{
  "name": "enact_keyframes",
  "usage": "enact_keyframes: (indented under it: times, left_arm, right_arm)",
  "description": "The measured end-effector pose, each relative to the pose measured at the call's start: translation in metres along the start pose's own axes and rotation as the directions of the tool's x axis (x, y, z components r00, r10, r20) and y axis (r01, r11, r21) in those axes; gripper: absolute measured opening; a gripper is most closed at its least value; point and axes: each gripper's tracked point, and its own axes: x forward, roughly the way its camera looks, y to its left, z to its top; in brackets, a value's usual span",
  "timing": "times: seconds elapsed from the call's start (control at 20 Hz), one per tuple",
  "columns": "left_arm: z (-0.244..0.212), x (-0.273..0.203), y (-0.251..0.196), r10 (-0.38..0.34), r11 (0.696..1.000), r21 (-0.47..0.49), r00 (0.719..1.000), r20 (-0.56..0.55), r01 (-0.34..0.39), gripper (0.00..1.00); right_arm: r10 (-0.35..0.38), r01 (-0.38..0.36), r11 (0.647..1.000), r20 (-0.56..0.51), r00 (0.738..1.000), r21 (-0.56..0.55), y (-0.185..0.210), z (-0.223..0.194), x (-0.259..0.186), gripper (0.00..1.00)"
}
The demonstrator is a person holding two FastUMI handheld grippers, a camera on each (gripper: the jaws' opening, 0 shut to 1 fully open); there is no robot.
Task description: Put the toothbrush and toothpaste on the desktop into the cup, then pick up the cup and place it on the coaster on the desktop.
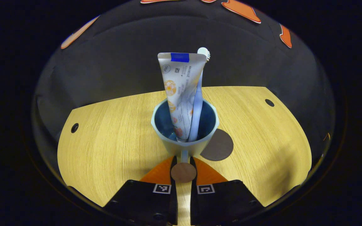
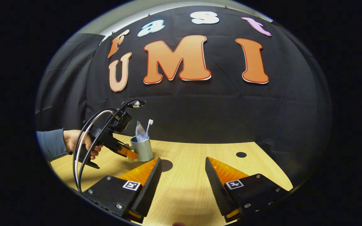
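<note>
We see one cup point(image 1: 184, 131) just ahead of the left tongs point(image 1: 183, 163), holding one toothpaste tube point(image 1: 181, 91) and one toothbrush point(image 1: 200, 94), both standing upright, bristles up. The tube's print is too small for us to read. The left tongs are nearly closed, both fingers pinching the cup's handle point(image 1: 184, 155). One round coaster point(image 1: 220, 146) lies on the table point(image 1: 112, 131) just beyond and right of them, partly behind the cup. Our right tongs point(image 2: 183, 164) gape wide, holding nothing, with the cup ahead to their left.
</note>
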Motion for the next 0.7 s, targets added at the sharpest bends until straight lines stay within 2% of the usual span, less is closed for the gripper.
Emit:
enact_keyframes:
  times: [0.4,0.65,0.7]
  left_arm:
    - [0.0,0.002,0.0,-0.06,0.998,0.024,0.998,-0.013,0.061,0.15]
    - [-0.011,0.003,0.0,-0.058,0.998,0.012,0.996,-0.067,0.058,0.16]
    - [-0.007,0.003,0.0,-0.061,0.998,0.015,0.997,-0.044,0.062,0.19]
  right_arm:
    - [-0.027,0.027,1.0,-0.005,1.0,0.005,-0.015,-0.003,-0.01,0.83]
    - [-0.04,0.04,0.999,-0.018,0.999,0.0,-0.021,-0.009,-0.015,0.83]
    - [-0.042,0.042,0.999,-0.019,0.999,-0.003,-0.022,-0.01,-0.017,0.83]
